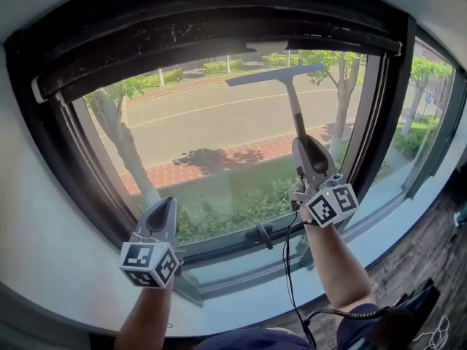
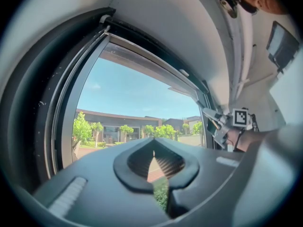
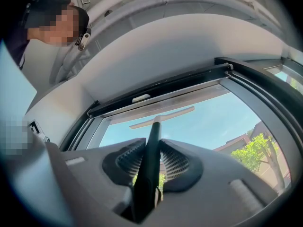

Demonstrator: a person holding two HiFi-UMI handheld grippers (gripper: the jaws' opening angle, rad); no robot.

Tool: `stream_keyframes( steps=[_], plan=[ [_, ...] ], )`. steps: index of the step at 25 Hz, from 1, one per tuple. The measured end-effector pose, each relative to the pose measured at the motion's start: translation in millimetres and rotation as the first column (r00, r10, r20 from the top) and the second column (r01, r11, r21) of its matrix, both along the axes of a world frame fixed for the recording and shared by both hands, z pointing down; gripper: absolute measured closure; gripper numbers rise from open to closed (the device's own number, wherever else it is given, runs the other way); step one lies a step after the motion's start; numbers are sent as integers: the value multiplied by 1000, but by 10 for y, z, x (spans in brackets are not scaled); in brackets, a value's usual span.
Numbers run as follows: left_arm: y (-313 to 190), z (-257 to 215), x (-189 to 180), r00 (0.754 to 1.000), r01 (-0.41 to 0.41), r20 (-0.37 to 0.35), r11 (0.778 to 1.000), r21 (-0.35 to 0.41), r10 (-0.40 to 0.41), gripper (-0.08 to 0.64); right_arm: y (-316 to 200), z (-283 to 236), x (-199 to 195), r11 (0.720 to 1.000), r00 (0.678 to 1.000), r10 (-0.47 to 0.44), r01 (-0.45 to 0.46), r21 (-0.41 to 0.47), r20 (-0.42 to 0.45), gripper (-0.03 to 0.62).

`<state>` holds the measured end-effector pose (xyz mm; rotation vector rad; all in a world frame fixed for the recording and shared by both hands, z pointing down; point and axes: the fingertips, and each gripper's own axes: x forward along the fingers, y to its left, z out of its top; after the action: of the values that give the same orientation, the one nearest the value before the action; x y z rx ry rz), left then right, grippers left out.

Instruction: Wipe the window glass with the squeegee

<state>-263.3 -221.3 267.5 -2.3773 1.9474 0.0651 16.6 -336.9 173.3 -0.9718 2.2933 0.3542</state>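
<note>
The squeegee stands upright against the window glass, its blade near the top of the pane, tilted slightly down to the left. My right gripper is shut on its handle, just right of the pane's middle. In the right gripper view the dark handle runs up between the jaws to the pale blade under the top frame. My left gripper is low at the left, near the bottom frame, shut with nothing in it. In the left gripper view its jaws meet at the tip, pointing at the glass.
A dark window frame surrounds the pane, with a latch handle on the bottom rail. A white sill runs below. A second pane lies to the right. A black cable hangs from my right gripper.
</note>
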Motion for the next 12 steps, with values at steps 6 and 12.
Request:
stream_keyframes(
  steps=[6,12],
  plan=[
    [55,108,87,1000,3,4,1000,-23,-3,555,21,281,59,999,1000,-3,3,-38,-13,489],
    [130,311,147,1000,1,1,998,-56,-1,555,36,593,115,998,1000,-8,6,-68,-25,489]
  ],
)
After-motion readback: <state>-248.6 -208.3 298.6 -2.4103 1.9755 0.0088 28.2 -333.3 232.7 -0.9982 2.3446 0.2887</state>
